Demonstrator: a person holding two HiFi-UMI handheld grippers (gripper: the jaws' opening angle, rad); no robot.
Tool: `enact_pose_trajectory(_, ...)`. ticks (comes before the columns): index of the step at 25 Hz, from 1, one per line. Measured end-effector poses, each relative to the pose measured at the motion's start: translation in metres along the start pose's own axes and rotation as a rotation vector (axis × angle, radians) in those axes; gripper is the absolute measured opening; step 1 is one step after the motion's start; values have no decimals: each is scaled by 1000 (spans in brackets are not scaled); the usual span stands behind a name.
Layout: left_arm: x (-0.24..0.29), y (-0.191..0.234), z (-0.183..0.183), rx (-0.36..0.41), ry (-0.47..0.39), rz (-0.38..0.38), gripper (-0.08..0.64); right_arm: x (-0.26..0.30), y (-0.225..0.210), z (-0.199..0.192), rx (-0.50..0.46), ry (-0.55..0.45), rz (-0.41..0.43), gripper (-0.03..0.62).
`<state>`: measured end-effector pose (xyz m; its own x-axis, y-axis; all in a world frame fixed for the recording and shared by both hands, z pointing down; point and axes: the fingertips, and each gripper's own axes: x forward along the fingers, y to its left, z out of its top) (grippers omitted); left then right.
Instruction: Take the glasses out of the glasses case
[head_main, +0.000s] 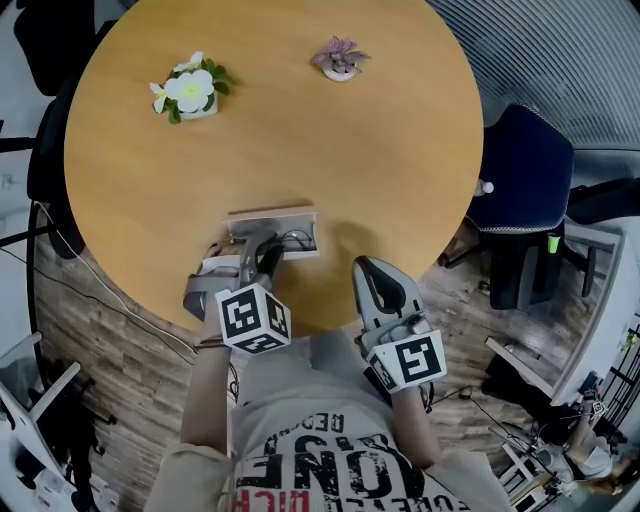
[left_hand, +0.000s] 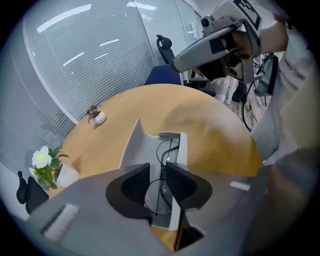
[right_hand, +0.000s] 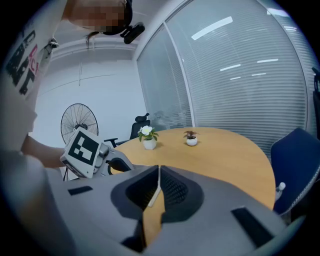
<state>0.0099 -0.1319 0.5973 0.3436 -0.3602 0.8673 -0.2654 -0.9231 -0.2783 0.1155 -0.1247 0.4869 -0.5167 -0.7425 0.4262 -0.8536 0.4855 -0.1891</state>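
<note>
A grey glasses case (head_main: 300, 216) lies open near the front edge of the round wooden table (head_main: 300, 130). Thin wire-framed glasses (left_hand: 168, 150) rest inside the case (left_hand: 136, 150). My left gripper (head_main: 262, 250) points steeply down into it. In the left gripper view its jaws (left_hand: 157, 182) stand a little apart on either side of the glasses' frame, and the pads do not press on it. My right gripper (head_main: 368, 268) is to the right of the case, over the table's edge. It is shut (right_hand: 158, 187) with nothing held.
A white-flowered pot (head_main: 190, 92) and a small pink plant (head_main: 340, 58) stand at the table's far side. A blue chair (head_main: 525, 170) is at the right. A fan (right_hand: 79, 120) and a black chair stand beyond the table.
</note>
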Motion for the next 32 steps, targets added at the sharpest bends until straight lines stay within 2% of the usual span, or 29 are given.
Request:
enact_pose_trajectory(4, 5, 1, -1, 30, 31, -37, 104, 3, -2, 2, 2, 1, -1, 21)
enact_pose_trajectory(9, 13, -3, -6, 152, 130, -90, 59, 8, -4, 6, 2, 5, -2, 21)
enact_pose_trajectory(12, 20, -4, -10, 183, 183, -108, 40, 12, -6, 7, 2, 5, -4, 21)
enact_pose_trajectory(16, 23, -4, -11, 146, 196, -144, 33, 14, -8, 9, 7, 6, -5, 21)
enact_pose_trajectory(20, 23, -4, -11, 109, 173, -142, 29, 16, -8, 9, 15, 5, -6, 21)
enact_pose_trajectory(25, 12, 2, -1, 21, 94, -82, 18, 16, -5, 10, 12, 6, -2, 21)
enact_pose_trajectory(32, -10, 8, 10, -15, 29, -16, 18, 18, 0, 16, 11, -5, 11, 21)
